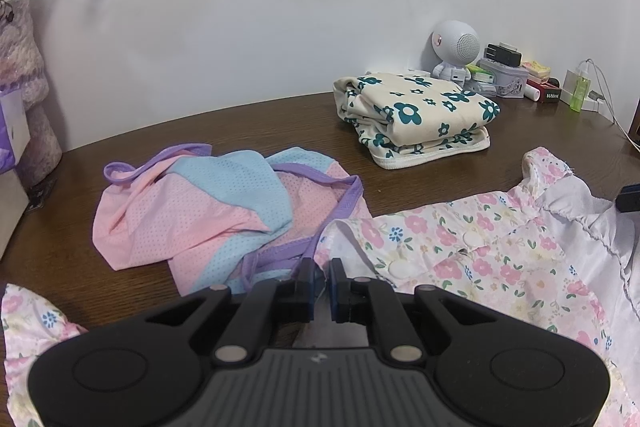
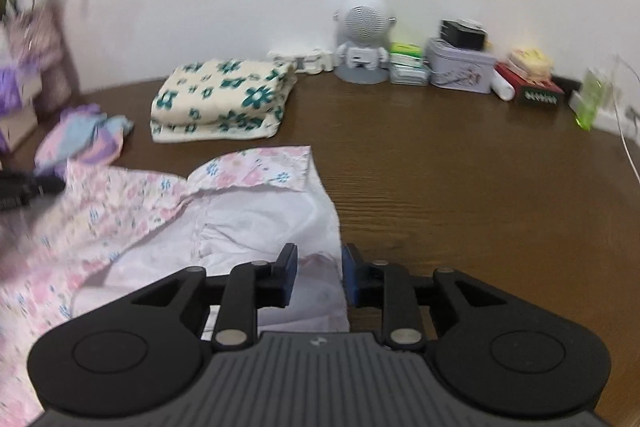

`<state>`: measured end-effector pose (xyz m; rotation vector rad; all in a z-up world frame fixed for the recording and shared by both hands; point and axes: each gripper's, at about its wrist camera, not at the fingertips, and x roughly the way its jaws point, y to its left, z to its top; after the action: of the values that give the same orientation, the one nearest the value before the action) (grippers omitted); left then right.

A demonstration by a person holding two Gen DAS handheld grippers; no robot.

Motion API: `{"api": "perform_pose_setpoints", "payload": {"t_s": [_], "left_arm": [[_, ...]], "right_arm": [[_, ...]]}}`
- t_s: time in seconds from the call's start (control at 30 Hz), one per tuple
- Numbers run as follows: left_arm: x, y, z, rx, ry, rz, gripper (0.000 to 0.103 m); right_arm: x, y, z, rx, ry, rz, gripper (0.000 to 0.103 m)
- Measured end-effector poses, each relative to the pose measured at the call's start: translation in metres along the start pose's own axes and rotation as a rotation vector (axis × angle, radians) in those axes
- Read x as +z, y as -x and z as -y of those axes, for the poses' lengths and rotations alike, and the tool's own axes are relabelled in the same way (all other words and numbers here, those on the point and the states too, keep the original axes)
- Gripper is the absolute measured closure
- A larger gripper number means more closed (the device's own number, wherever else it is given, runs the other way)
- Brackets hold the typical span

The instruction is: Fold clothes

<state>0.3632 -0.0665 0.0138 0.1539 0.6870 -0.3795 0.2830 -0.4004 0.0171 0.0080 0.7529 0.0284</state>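
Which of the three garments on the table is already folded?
The cream one with teal flowers, stacked in a neat rectangle near the back wall. The pink-and-blue mesh top lies crumpled, and the pink floral garment is still spread out.

Nothing readable anywhere. Small embossed logo on the left gripper (image 1: 320,277) body and the same on the right gripper (image 2: 319,269) body — a mark only, no letters. White printing along the red box (image 2: 538,91) by the wall — too blurred to read. Pattern on the lilac tin (image 2: 460,71), no legible words.
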Motion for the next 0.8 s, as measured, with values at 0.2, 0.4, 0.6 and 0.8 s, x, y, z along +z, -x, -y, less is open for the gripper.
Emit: {"api": "perform_pose_setpoints", "payload": {"t_s": [0.2,0.4,0.6,0.8], "left_arm": [[0.0,0.0,0.0,-0.001,0.0,0.001,0.095],[0.0,0.0,0.0,0.0,-0.002,0.002,0.095],[0.0,0.0,0.0,0.0,-0.002,0.003,0.095],[-0.001,0.0,0.001,0.004,-0.006,0.005,0.095]], "right_arm": [[-0.002,-0.014,0.011,-0.009,-0.091,-0.052,0.103],[-0.012,-0.001,0.051,0.111,-0.349,0.003,0.103],[-0.027,-0.003,0.081,0.228,-0.597,0.019,0.103],[-0.043,-0.003,0.093,0.3,-0.731,0.054,0.103]]}}
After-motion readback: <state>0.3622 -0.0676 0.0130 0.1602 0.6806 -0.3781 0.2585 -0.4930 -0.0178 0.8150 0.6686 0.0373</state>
